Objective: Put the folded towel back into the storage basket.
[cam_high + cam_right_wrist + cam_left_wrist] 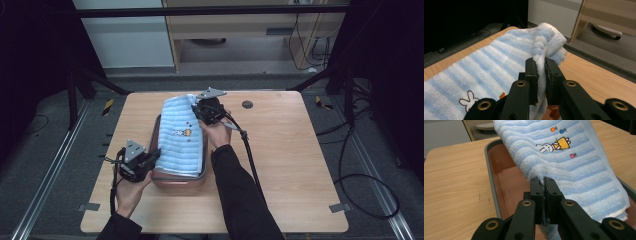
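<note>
A folded towel (180, 137) lies over a reddish tray (176, 181) near the centre of the bench (285, 165), slanting from the tray's 7 o'clock corner toward 1 o'clock. The left tongs (153, 156) grip the towel's near corner at 7 o'clock; in the left gripper view the jaws are closed on a pinch of cloth. The right tongs (201, 114) grip the far corner at 1 o'clock, jaws likewise closed on a bunched fold, which stands raised above the bench.

The bench is light wood with rounded corners; a dark round disc (247, 104) sits on it at 1 o'clock of the towel. Grey carpet, cables and a pale cabinet lie beyond.

The towel is terry cloth, pale blue with white stripes, embroidered with a small rabbit (544, 148) in a yellow dress.
</note>
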Demonstrator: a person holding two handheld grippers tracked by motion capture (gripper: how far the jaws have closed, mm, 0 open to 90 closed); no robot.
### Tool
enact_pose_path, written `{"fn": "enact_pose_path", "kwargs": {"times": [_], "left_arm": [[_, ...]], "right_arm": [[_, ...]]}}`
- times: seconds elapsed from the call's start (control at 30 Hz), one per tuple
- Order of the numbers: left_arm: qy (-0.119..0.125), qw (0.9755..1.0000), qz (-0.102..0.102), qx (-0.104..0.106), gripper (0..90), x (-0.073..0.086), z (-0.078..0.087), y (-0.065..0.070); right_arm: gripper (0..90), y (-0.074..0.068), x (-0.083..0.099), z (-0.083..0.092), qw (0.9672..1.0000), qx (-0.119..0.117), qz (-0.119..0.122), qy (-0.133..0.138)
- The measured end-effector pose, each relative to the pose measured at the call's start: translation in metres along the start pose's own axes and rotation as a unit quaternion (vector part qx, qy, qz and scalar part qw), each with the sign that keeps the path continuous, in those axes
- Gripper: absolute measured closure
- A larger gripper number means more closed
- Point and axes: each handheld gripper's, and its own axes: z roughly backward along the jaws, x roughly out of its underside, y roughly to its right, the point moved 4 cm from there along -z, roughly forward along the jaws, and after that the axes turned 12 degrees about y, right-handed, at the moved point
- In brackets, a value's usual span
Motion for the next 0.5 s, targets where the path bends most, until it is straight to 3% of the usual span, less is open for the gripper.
{"fn": "enact_pose_path", "kwargs": {"times": [0.5], "left_arm": [[-0.027,0.9996,0.007,-0.002,85.9,0.014,-0.006,0.0]], "right_arm": [[82.2,-0.001,0.021,-0.008,0.9998,0.001,-0.007,-0.021]]}}
